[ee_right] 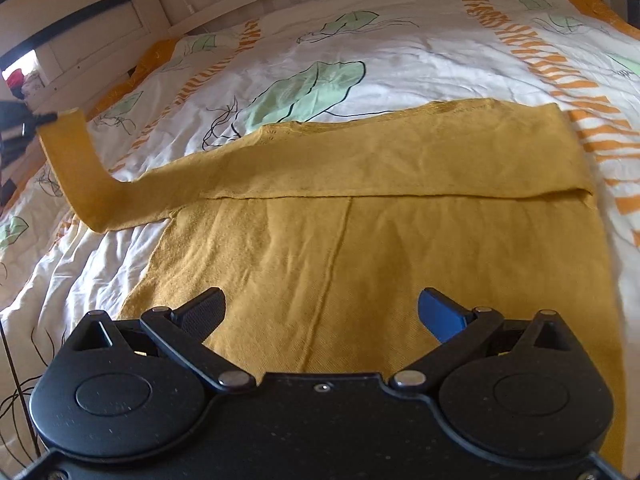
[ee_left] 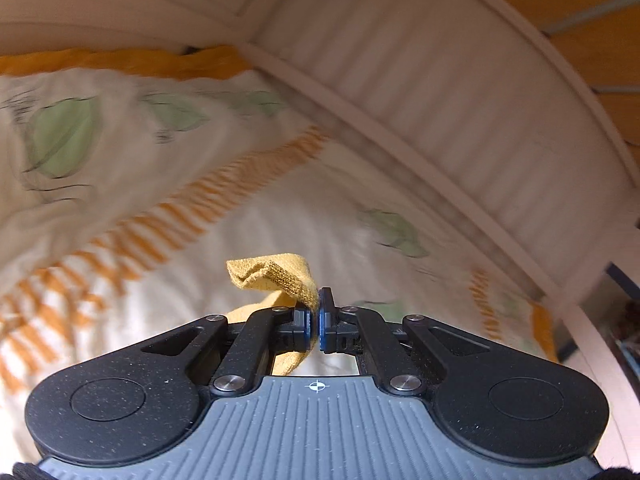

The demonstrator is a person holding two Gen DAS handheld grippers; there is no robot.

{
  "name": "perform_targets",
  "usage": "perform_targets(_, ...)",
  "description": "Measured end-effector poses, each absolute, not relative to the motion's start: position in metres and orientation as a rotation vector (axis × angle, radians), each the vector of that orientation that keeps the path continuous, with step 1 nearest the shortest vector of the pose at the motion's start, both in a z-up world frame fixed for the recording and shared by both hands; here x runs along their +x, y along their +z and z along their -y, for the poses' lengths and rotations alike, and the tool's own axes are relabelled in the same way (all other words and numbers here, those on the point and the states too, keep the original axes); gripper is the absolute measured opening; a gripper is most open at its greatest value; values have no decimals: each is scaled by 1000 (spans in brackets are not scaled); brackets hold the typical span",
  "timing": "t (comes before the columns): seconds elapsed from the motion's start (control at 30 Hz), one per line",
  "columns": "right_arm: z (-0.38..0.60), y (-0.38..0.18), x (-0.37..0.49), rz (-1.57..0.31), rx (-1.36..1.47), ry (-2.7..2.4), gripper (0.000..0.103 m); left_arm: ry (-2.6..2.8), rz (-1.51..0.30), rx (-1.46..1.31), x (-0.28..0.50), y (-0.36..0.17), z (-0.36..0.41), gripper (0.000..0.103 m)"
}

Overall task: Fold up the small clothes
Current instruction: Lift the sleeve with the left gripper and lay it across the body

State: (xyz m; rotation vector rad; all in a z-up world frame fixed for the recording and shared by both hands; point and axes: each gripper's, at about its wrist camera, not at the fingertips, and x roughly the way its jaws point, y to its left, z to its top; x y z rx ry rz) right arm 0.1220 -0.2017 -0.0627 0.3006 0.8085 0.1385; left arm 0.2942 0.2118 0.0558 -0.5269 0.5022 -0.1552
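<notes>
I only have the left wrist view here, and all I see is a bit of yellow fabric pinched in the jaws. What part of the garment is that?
Observer: It is the end of the sleeve of a mustard sweater; the left gripper holds it lifted above the bed.

Operator: Where is the rest of it?

Observer: The body lies flat on the leaf-print duvet, with its far side already folded over toward the middle.

Operator: And the other gripper?

Observer: The right gripper hovers over the near part of the sweater, jaws wide open, holding nothing.

Operator: Anything else on the bed?

Observer: Nothing else on the part the right wrist view shows.
</notes>
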Motion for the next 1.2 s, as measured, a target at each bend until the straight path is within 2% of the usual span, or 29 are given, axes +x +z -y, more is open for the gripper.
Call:
perform_targets(0.27,233,-59,96,-776,365,95,102,-397,-527,-440,297,64,-61,3)
perform_targets(0.63,267,-63,81,-750,433,43,102,-538,-709,-277,290,-17,96,5)
perform_targets(0.73,272,-65,81,-749,447,32,102,-565,-742,-224,281,-33,109,8)
perform_targets(0.8,274,-67,81,-751,449,29,102,-580,-741,-198,272,-39,112,31)
perform_targets(0.83,274,-68,82,-751,449,28,102,-581,-732,-183,266,-41,112,34)
perform_targets(1.07,272,-66,94,-747,439,33,102,-542,-694,-104,235,-44,81,44)
perform_targets(1.2,270,-61,110,-728,419,45,102,-448,-726,-60,225,-59,45,44)
